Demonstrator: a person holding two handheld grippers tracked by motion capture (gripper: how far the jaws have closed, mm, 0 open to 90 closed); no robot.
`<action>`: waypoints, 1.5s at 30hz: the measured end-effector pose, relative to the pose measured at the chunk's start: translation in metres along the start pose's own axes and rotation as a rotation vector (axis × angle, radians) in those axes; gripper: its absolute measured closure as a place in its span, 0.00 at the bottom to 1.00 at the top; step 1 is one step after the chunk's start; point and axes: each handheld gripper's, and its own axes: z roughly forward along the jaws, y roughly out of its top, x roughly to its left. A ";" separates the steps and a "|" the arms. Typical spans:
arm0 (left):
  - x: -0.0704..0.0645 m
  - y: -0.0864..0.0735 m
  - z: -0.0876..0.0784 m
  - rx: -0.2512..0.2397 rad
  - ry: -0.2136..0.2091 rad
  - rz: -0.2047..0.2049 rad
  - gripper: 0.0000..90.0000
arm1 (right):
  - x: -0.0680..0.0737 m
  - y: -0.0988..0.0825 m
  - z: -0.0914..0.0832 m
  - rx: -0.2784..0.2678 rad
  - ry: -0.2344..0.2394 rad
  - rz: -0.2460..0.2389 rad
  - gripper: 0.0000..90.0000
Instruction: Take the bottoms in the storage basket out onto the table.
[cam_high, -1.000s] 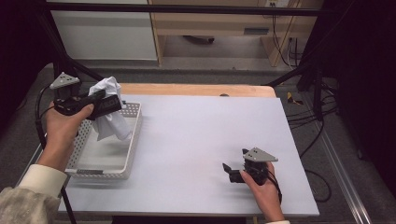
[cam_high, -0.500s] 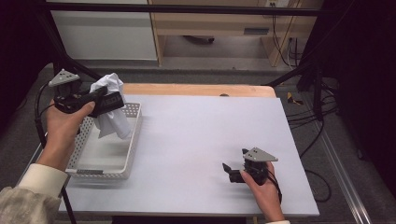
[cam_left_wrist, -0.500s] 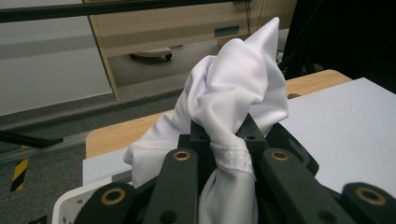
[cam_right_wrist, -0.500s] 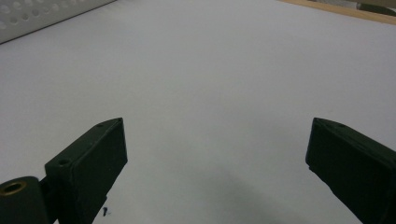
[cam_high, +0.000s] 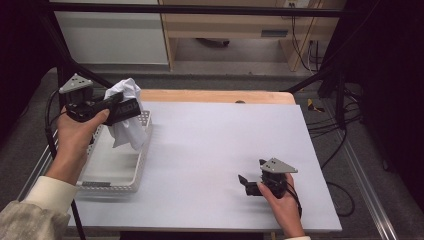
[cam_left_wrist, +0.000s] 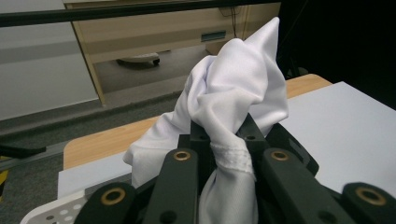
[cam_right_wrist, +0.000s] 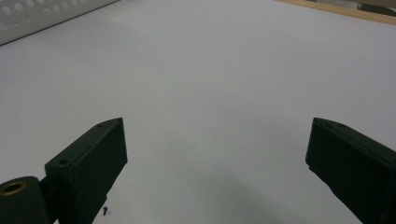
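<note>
1. Two tools are in play, one in each of the person's hands, over a desk (cam_high: 215, 150) with a pale grey top and a strip of bare wood along its far edge.
2. The left tool (cam_high: 120, 107) is clamped on a white cloth (cam_high: 127, 117); in the left gripper view its black jaws pinch a gathered neck of the fabric between them, and the jaws stand nearly together.
3. In that same view the white cloth (cam_left_wrist: 233, 107) bunches up in a crumpled peak beyond the jaws, while a hemmed fold hangs down between them.
4. From the high view the cloth is lifted off the desk, held above the far right corner of a white perforated basket (cam_high: 107, 187), with its loose end hanging down inside that corner.
5. The basket sits at the left edge of the desk, its long side running away from the person; the part of its floor nearer the person is bare.
6. The left hand (cam_high: 75, 137) grips the tool's body from below, and a light sleeve covers the forearm at the bottom left.
7. The right tool (cam_high: 245, 182) lies low over the near right part of the desk, well apart from the basket and the cloth, with its jaws pointing left.
8. In the right gripper view its two jaws stand wide apart, with plain desk surface between them and nothing gripped.
9. The right hand (cam_high: 280, 197) holds that tool from the near side, and a grey three-cornered plate sits on top of it.
</note>
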 end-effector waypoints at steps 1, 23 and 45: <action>-0.002 0.001 0.001 0.000 -0.004 0.003 0.89 | 0.000 0.000 0.000 0.002 0.001 0.000 0.06; -0.052 -0.005 0.022 0.002 -0.108 0.061 0.89 | 0.000 0.000 0.000 -0.002 0.001 0.001 0.06; -0.071 -0.016 0.032 0.025 -0.144 0.074 0.89 | 0.000 0.000 -0.001 -0.001 0.004 0.004 0.06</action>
